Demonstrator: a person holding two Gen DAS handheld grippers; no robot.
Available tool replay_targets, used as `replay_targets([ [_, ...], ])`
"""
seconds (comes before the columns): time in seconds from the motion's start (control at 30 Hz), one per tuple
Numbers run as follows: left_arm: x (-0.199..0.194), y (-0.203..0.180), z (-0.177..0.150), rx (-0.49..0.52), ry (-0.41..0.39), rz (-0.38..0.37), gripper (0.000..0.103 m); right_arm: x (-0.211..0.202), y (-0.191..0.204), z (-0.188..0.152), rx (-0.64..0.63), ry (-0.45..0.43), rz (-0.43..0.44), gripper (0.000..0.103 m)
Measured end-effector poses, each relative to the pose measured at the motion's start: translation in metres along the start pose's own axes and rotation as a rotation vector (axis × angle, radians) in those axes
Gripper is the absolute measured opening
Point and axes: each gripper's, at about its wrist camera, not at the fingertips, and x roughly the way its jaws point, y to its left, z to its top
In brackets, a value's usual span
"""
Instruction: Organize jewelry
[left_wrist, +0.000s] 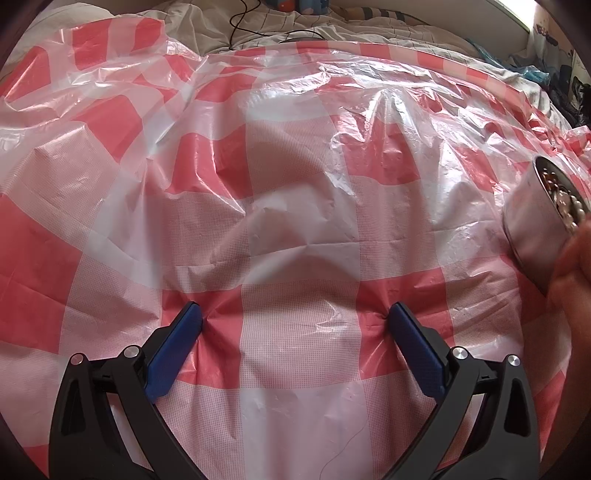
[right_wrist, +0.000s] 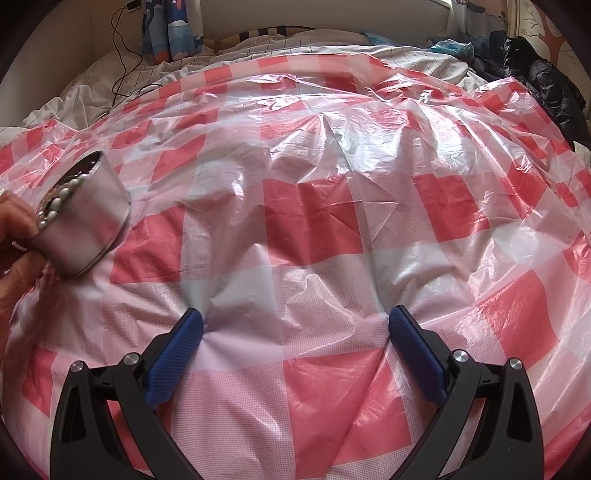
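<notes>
A shiny round metal tin (left_wrist: 535, 218) holding pearl beads (left_wrist: 569, 210) and other jewelry is tilted above the cloth at the right edge of the left wrist view, held by a person's hand (left_wrist: 572, 266). The right wrist view has the same tin (right_wrist: 88, 221) at its left edge, beads (right_wrist: 59, 201) at its rim, hand (right_wrist: 14, 236) below it. My left gripper (left_wrist: 293, 315) stands open over the checked plastic cloth (left_wrist: 295, 221), nothing between its blue pads. My right gripper (right_wrist: 295, 323) is open too, its tips resting low on the cloth (right_wrist: 314, 221).
The red-and-white checked plastic sheet covers a bed and is wrinkled throughout. Beyond it lie white bedding (right_wrist: 258, 44), a black cable (right_wrist: 122, 51), a patterned pillow (right_wrist: 173, 29) and dark clothing (right_wrist: 543, 77) at the back right.
</notes>
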Motion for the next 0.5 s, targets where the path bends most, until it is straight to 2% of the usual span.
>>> replay_targets([
  [0.5, -0.0009, -0.0009, -0.0006, -0.002, 0.001, -0.001, 0.097, 0.0004, 0.0003, 0.0, 0.0, 0.0, 0.001, 0.096],
])
